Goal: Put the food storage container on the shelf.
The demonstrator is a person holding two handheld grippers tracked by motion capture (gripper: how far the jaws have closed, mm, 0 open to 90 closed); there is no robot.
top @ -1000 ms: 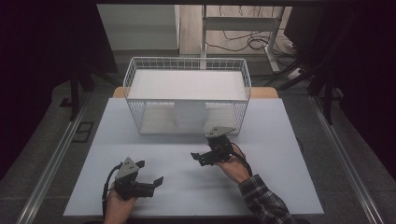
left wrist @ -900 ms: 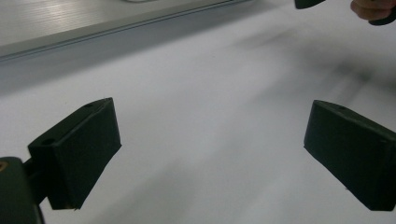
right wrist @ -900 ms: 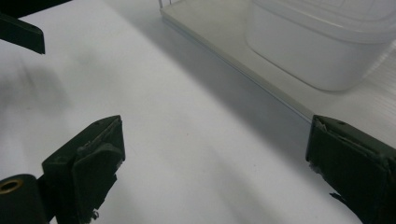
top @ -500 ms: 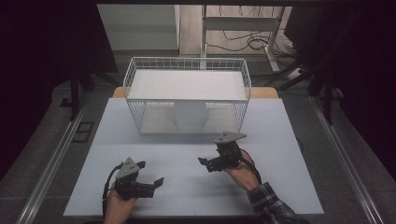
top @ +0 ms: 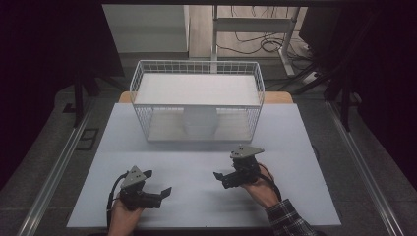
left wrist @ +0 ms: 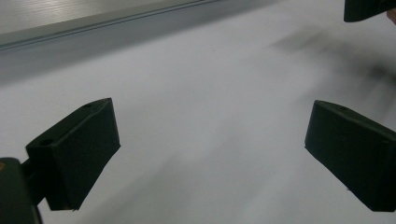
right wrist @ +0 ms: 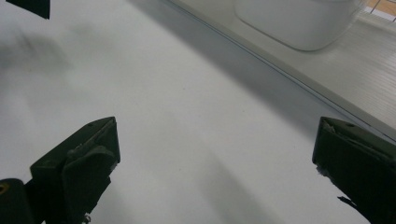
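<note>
L claw (top: 160,192): near front-left of white tabletop (top: 196,152), held low in person's L hand (top: 123,216). Jaws wide apart, nothing between them; bare tabletop shows in gap in left gripper view. Long axis runs roughly L–R, tips pointing right toward the other claw.

Centre-back: white wire basket (top: 196,69) w/ pale round container (top: 199,122) inside, near its front wall. Basket's long axis L–R across tabletop.

R claw (top: 220,177): front-right of centre, in R hand (top: 260,189), well apart from basket. Jaws spread wide, holding nothing. Tips point left toward L claw.
</note>
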